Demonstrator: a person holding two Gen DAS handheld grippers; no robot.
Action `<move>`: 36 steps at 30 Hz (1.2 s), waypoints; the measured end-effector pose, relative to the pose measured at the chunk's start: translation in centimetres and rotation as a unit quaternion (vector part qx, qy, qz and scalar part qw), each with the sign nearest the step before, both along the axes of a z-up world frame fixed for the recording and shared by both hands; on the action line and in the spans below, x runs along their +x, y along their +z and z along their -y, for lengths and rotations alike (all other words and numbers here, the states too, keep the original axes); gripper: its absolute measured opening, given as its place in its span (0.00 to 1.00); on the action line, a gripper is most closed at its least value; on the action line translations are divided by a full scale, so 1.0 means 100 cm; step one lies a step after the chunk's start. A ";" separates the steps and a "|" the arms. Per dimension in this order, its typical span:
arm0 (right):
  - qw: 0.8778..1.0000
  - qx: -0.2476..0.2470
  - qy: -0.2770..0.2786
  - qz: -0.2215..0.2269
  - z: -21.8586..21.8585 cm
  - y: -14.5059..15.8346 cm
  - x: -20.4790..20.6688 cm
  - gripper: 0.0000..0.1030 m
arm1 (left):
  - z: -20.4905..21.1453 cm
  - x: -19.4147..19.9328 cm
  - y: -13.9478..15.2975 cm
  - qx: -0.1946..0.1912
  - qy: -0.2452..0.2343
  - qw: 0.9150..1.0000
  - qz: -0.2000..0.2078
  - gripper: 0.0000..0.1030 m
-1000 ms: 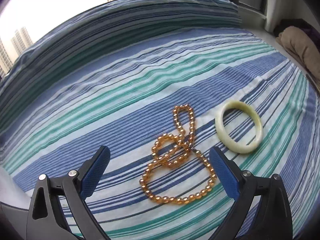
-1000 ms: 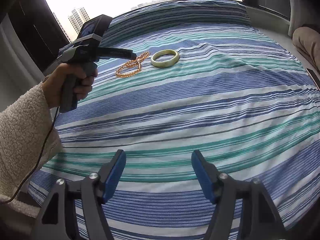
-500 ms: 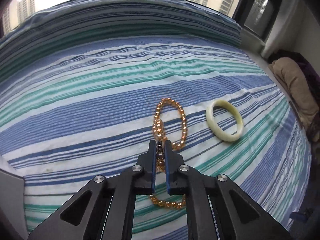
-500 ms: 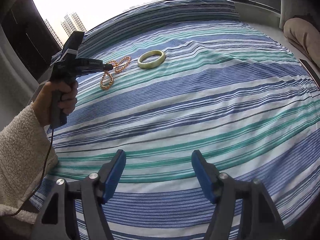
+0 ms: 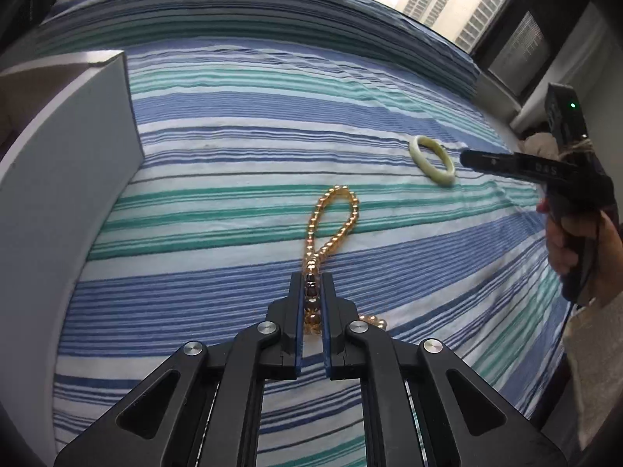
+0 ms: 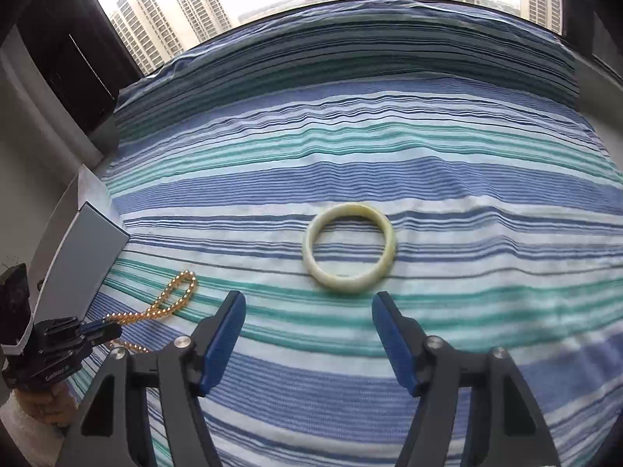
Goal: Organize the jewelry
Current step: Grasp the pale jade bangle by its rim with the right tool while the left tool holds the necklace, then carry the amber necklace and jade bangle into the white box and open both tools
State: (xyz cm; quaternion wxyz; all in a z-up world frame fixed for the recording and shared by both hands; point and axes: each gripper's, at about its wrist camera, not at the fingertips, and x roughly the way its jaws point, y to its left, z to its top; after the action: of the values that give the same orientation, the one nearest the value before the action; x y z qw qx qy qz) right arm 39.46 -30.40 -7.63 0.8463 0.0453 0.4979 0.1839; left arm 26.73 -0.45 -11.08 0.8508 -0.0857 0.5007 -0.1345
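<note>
The left claw (image 5: 311, 284) gripped the amber bead necklace (image 5: 331, 222); the right claw (image 6: 307, 311) gaped open — just short of the jade bangle (image 6: 349, 252).

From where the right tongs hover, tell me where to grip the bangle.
Grip the bangle across its near rim, coming down from above with one finger inside the ring and one outside. It lies flat on the striped sheet, so its sides give no purchase, and the open right tongs already sit just short of that near edge. That is likely the most secure hold.
</note>
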 end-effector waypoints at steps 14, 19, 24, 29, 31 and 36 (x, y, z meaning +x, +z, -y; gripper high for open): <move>0.996 -0.082 0.024 -0.037 -0.055 -0.038 0.027 0.10 | -0.011 -0.017 0.002 0.014 0.034 0.999 0.011 0.05; 0.999 -0.033 0.034 -0.025 -0.045 -0.031 -0.030 0.10 | 0.002 -0.028 0.009 0.062 0.049 0.997 0.027 0.05; 0.999 -0.012 0.045 -0.026 -0.042 -0.032 -0.079 0.10 | 0.007 -0.033 0.009 0.082 0.056 0.995 0.028 0.05; 0.999 0.007 0.046 -0.022 -0.037 -0.029 -0.112 0.10 | 0.003 -0.044 0.015 0.097 0.059 0.993 0.035 0.05; 0.999 0.013 0.043 -0.023 -0.037 -0.029 -0.123 0.10 | 0.003 -0.047 0.016 0.104 0.060 0.992 0.039 0.05; 0.999 0.024 0.040 -0.023 -0.036 -0.029 -0.143 0.10 | 0.001 -0.056 0.019 0.107 0.060 0.992 0.043 0.05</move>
State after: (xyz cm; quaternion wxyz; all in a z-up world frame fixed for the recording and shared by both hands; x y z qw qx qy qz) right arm 25.16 -26.82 -10.49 0.8252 0.0501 0.5140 0.2287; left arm 21.10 -0.51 -9.17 0.8824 -0.0183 0.4690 -0.0325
